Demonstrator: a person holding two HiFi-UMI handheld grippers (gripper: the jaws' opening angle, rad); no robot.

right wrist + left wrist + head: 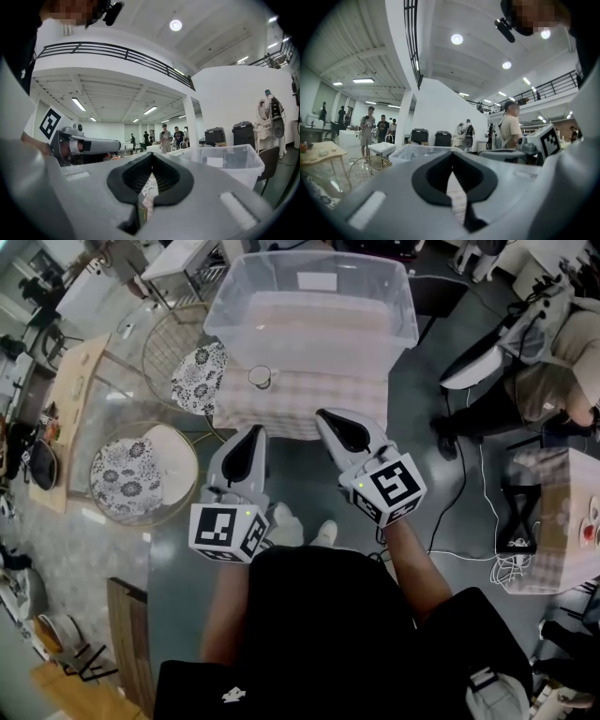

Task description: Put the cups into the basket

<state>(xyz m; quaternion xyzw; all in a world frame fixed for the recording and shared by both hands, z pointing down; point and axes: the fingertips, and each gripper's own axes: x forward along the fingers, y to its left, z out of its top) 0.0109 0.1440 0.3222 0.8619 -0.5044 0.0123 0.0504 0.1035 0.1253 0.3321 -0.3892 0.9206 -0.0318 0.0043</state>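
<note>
The cup (260, 377) is white, the tablecloth (309, 401) beige-checked, the cushions (131, 479) black-and-white floral.

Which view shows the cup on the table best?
The head view: the cup stands in plain sight on the checked tablecloth, before the clear bin. The left gripper view and right gripper view show the bin and the room, but no cup.

Two floral chairs (141, 476) (199, 379) beside checked table (309, 404)

my left gripper (251, 434) and right gripper (330, 418) are matt grey plastic, pads (433, 176) black and ribbed. the basket (309, 296) is clear smooth plastic, on checked cloth (309, 401). the cup (260, 377) looks glossy. wire chair (164, 334), flowered cloth cushion (199, 379).
</note>
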